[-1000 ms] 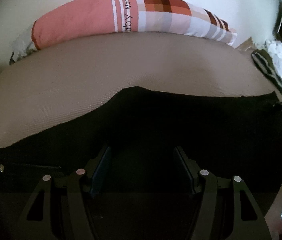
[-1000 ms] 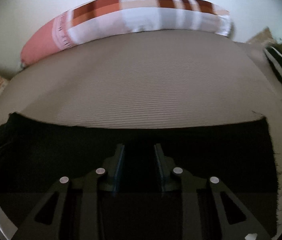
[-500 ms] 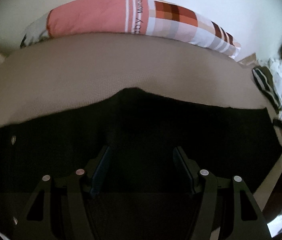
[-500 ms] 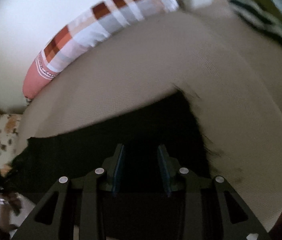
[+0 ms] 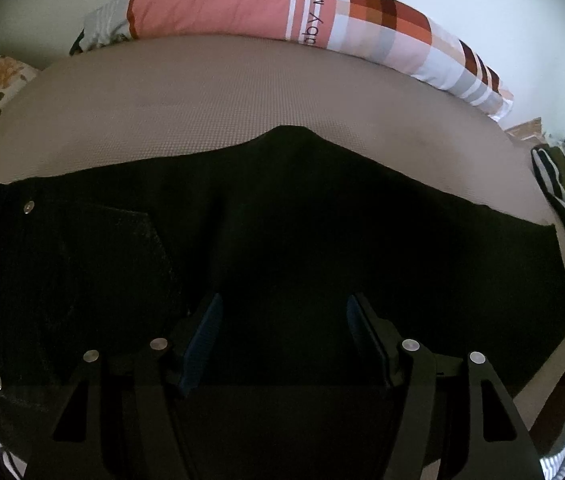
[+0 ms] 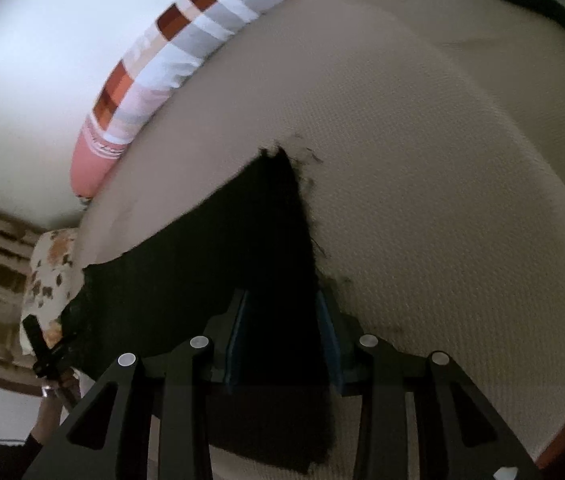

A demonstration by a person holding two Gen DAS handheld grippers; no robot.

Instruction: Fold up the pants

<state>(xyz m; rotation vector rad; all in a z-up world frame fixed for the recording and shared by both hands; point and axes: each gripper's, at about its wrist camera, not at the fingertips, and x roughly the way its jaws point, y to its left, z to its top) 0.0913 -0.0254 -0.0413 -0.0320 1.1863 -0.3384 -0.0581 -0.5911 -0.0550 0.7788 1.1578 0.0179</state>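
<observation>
Pants (image 5: 282, 240), black, lie flat on the beige bed (image 5: 202, 100), long axis running left to right, waist at the left. The left gripper (image 5: 282, 332) hovers above them, spread wide, holding nothing. The right gripper (image 6: 284, 328), jaws partly apart, straddles the frayed hem (image 6: 306, 216); whether it grips is unclear. Farther back lies a checked pillow (image 5: 362, 16); only the left view shows rivets (image 5: 29, 207).

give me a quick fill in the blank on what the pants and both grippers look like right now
1. The pants are ____ in colour.
2. They lie on a ____ mattress.
3. The left gripper has its jaws ____ over the fabric.
4. The right gripper sits at the ____ hem of one leg.

Missing words: black; beige; open; frayed
</observation>
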